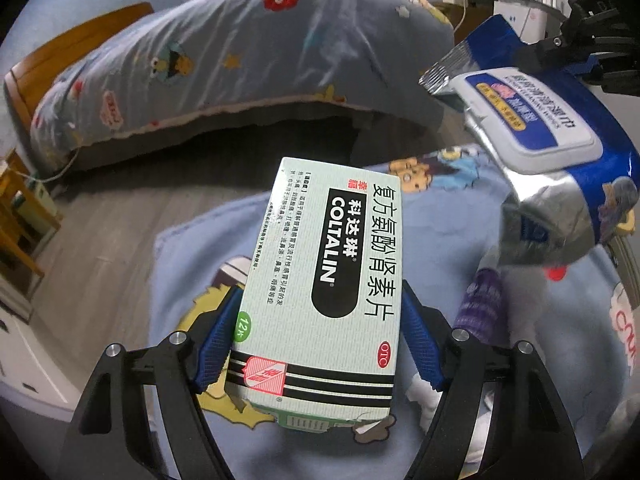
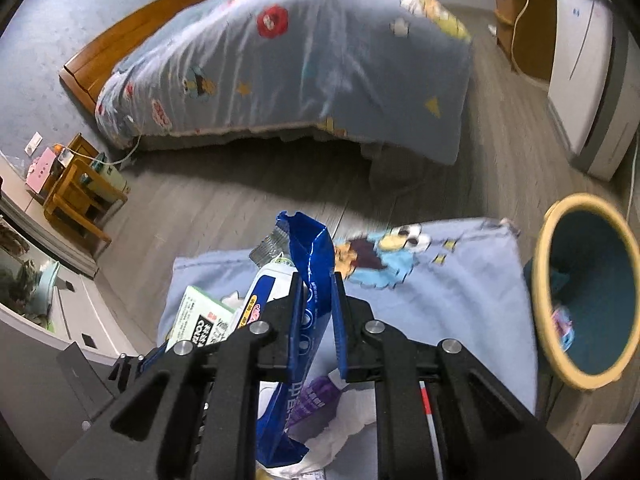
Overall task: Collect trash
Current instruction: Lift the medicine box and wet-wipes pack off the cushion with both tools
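My left gripper [image 1: 320,336] is shut on a pale green Coltalin medicine box [image 1: 324,280] and holds it above a blue cartoon cloth [image 1: 192,280]. My right gripper [image 2: 316,304] is shut on a blue and silver wet-wipe pack [image 2: 308,280], lifted over the same cloth [image 2: 460,312]. The pack [image 1: 540,128] and the right gripper [image 1: 584,40] also show at the upper right of the left wrist view. The medicine box [image 2: 200,316] shows at the left in the right wrist view. A purple wrapper [image 2: 316,400] and white tissue [image 2: 344,420] lie on the cloth below. A round bin [image 2: 588,288] with a yellow rim stands at the right.
A bed [image 2: 300,60] with a blue cartoon cover and a wooden headboard [image 2: 132,40] fills the far side. Grey wood floor [image 2: 220,200] lies between it and the cloth. A small wooden stool [image 2: 80,196] stands at the left, a wooden cabinet [image 2: 528,32] and a white appliance [image 2: 580,68] at the right.
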The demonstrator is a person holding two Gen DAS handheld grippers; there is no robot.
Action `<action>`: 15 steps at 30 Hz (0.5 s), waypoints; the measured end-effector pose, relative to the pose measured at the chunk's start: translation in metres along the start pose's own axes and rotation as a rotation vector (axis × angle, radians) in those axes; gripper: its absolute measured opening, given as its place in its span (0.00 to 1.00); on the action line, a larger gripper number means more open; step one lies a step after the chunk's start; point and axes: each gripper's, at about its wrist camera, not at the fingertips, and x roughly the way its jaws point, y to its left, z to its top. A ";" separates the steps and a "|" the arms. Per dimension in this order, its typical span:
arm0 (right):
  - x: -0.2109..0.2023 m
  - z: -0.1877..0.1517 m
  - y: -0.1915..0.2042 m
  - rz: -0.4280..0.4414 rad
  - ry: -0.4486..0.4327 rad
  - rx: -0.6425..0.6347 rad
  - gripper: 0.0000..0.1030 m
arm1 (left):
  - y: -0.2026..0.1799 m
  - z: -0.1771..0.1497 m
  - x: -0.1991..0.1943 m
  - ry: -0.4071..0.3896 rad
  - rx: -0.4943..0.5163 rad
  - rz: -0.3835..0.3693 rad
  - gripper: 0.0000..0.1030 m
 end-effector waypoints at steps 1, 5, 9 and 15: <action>-0.006 0.002 -0.001 -0.005 -0.014 -0.003 0.13 | 0.000 0.003 -0.007 -0.014 0.001 0.003 0.73; -0.026 0.007 -0.012 -0.021 -0.048 0.011 0.13 | -0.002 0.014 -0.028 -0.054 -0.008 -0.007 0.74; -0.041 0.009 -0.029 -0.050 -0.063 0.028 0.13 | -0.005 0.024 -0.042 -0.081 -0.017 -0.019 0.74; -0.052 0.004 -0.055 -0.115 -0.072 0.024 0.13 | -0.027 0.037 -0.055 -0.113 0.019 -0.030 0.74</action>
